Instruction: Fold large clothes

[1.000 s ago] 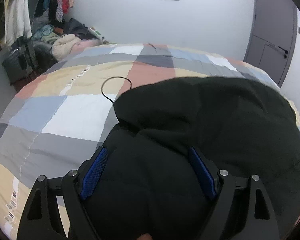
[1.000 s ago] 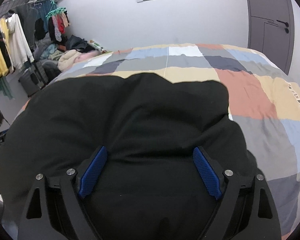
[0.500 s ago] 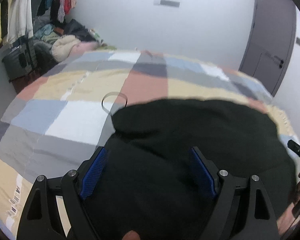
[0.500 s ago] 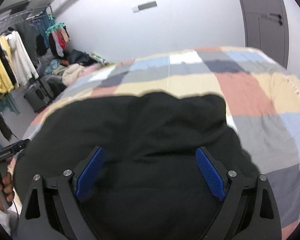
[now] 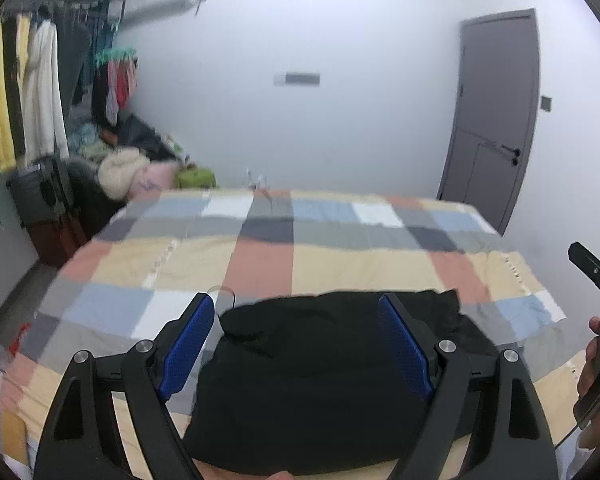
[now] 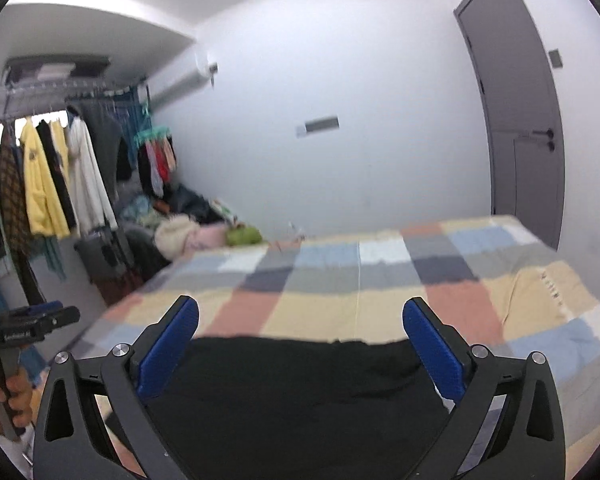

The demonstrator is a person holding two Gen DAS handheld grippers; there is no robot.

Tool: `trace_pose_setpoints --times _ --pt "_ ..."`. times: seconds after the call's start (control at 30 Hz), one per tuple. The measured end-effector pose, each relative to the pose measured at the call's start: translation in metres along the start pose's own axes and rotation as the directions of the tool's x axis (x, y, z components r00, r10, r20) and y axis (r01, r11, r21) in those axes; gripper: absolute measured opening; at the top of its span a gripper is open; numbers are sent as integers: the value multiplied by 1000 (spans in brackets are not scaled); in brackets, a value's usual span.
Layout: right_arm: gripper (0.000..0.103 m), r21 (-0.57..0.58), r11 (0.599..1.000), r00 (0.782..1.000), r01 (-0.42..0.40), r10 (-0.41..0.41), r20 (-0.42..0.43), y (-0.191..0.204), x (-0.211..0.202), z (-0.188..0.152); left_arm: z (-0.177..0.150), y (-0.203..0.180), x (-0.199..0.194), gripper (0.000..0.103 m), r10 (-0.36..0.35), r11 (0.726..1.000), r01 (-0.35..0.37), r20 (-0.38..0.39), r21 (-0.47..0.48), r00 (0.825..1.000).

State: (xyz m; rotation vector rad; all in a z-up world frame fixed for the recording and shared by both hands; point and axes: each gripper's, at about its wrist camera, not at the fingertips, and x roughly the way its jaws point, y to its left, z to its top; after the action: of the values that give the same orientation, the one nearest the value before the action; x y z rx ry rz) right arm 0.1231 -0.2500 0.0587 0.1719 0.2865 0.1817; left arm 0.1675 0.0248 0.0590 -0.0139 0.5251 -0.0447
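A folded black garment lies on the near edge of the bed with the checked cover; it also shows in the right wrist view. My left gripper is open and empty, raised above the garment. My right gripper is open and empty, also held above it. The right gripper's body shows at the right edge of the left wrist view, and the left gripper shows at the left edge of the right wrist view.
A thin black cord loops on the bed left of the garment. A rack of hanging clothes and a heap of laundry stand at the left. A grey door is at the right.
Both grippers have lifted up and drawn back from the black garment, tilting the views up toward the wall. The garment stays lying on the bed. Both stay open.
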Motion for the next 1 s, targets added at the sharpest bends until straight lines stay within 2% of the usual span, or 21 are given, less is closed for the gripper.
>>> trace_pose_setpoints --times 0.2,0.43,0.57,0.67,0.8,1.0 --pt "103 -13 1000 998 -28 28 59 25 -58 29 13 -20 -74 85 -41 999 40 80 14 996" --pt "103 -52 995 995 -89 91 44 57 -94 20 -1 -41 -130 85 -67 998 64 132 27 989" --pt "103 -73 990 992 -119 121 21 74 -106 -1 -19 -53 -146 85 -94 995 90 130 39 987" --pt "103 -86 990 994 -111 113 10 82 -116 -16 -38 -60 -152 85 -101 994 97 120 42 988" --pt "103 -77 992 995 -96 97 1 83 -126 -36 -60 -60 -151 85 -55 998 52 107 31 993" --pt "103 -33 997 996 -75 74 -42 76 -127 -64 -84 -58 -138 85 -45 999 45 62 5 997"
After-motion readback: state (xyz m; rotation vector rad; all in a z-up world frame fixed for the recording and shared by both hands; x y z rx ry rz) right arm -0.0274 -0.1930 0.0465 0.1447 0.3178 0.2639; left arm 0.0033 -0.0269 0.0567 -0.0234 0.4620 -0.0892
